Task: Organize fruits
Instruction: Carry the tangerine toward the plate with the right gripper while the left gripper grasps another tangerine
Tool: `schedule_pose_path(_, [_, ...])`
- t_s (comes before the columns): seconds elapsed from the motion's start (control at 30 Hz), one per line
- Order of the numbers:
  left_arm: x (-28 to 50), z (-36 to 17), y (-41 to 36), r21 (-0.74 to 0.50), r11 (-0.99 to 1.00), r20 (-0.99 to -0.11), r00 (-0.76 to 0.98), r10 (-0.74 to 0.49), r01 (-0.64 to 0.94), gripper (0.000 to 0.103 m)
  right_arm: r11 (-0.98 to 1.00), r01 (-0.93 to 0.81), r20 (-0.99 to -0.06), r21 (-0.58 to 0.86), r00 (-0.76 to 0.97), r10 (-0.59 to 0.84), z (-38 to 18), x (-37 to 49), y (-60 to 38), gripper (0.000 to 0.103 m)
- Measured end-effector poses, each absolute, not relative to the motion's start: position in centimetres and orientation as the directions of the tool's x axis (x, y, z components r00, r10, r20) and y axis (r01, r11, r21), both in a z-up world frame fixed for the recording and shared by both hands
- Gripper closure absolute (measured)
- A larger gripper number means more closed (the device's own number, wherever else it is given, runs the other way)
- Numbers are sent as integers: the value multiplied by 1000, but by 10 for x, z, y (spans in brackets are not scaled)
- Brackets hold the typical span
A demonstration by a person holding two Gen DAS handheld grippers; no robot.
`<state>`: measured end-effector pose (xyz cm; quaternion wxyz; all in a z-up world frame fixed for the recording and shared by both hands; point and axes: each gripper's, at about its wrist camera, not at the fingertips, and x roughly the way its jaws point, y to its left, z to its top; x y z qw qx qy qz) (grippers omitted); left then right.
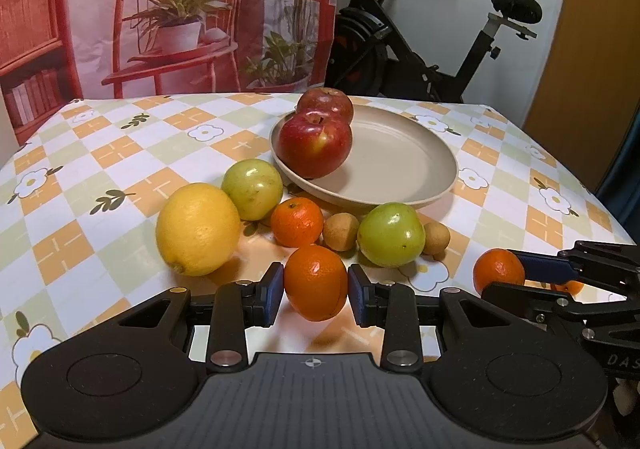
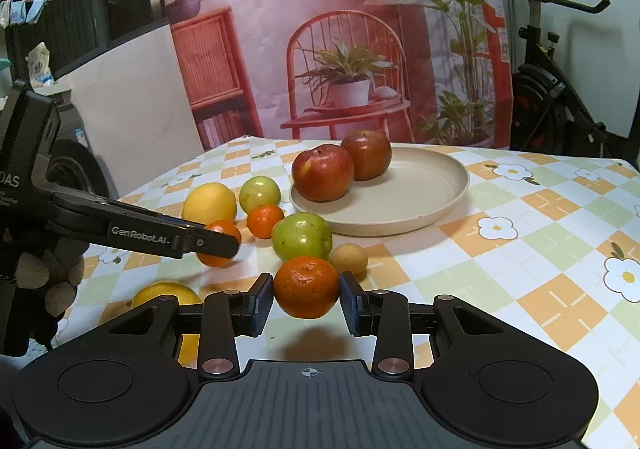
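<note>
Fruits are gathered on the counter [image 1: 120, 153] beside a beige plate [image 1: 404, 165], where two red apples [image 1: 316, 141] already sit at the far-left rim. One orange [image 1: 316, 283] is clamped between the jaws of the left gripper [image 1: 316, 291], and another orange [image 2: 307, 287] is held likewise by the right gripper [image 2: 307, 295], lifted clear with its shadow cast below. Loose fruit nearby includes a lemon [image 1: 198, 229], two green apples [image 1: 391, 235], a third small orange [image 1: 297, 221] and two small brown fruits [image 1: 340, 231]. Judging by the open space on the plate, each orange is best carried over the rim and lowered until it rests before the jaws are released, so that it is not dropped or rolled against the apples; the two grippers are better brought in one at a time. The counter is covered with a checked, flowered cloth. Behind it a printed backdrop [image 1: 172, 9] showing a red chair is hung, and an exercise bike [image 1: 420, 37] is parked by the wall.
</note>
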<state>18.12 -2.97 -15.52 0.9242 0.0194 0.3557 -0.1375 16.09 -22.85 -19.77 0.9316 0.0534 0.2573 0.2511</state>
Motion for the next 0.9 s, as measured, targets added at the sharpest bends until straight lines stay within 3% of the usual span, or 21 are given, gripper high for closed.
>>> schedule_pose_path(0.6, [170, -135, -29, -37, 960, -596, 765, -245, 279, 67, 865, -441, -461, 240, 732, 502, -194, 163, -232, 70])
schedule_pose_path(0.9, [184, -117, -37, -22, 948, -557, 784, -275, 317, 66, 869, -449, -437, 206, 753, 493, -154, 183, -243, 70])
